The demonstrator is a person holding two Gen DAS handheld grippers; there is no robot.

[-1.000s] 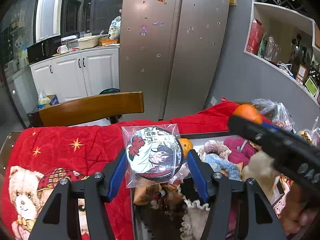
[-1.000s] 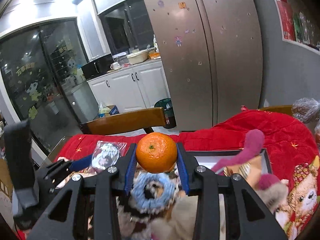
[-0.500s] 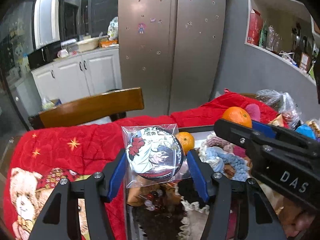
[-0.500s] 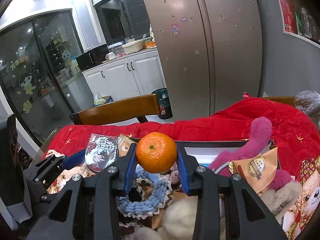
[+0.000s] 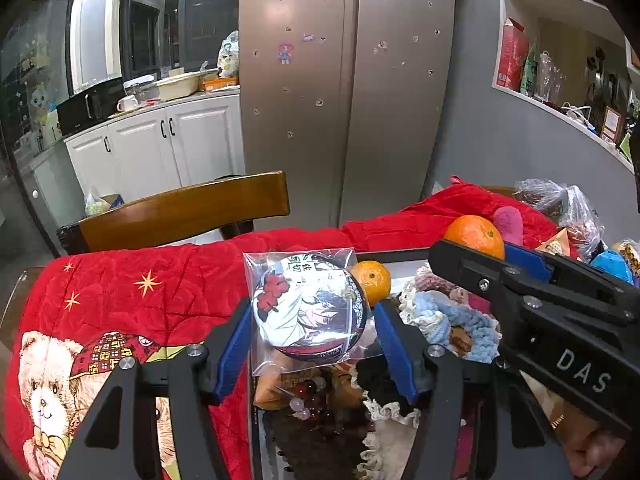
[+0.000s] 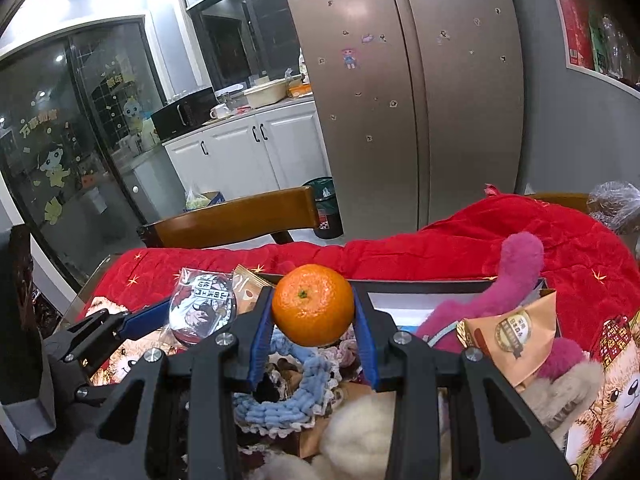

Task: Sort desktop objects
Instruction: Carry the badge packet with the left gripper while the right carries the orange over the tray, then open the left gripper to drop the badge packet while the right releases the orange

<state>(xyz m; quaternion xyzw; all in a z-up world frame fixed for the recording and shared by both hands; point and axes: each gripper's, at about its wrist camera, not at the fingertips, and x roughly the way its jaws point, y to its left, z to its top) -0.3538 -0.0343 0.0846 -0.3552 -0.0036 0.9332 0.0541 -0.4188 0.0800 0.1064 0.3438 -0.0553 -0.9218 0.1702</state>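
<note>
The orange (image 6: pixel 313 305) is clamped between the blue pads of the right gripper (image 6: pixel 313 320), held up over the near middle of a dark-rimmed tray (image 6: pixel 420 282) heaped with yarn pieces, a blue crocheted ring (image 6: pixel 280 404) directly below it. To its left, the left gripper (image 5: pixel 310 320) grasps a round anime badge in a clear sleeve (image 5: pixel 308 306) by its edges, above the tray's left rim where the red blanket (image 5: pixel 160 280) begins. A second orange (image 5: pixel 372 282) lies in the tray just beyond the badge, and a wooden chair (image 5: pixel 184 212) stands at the table's far side.
</note>
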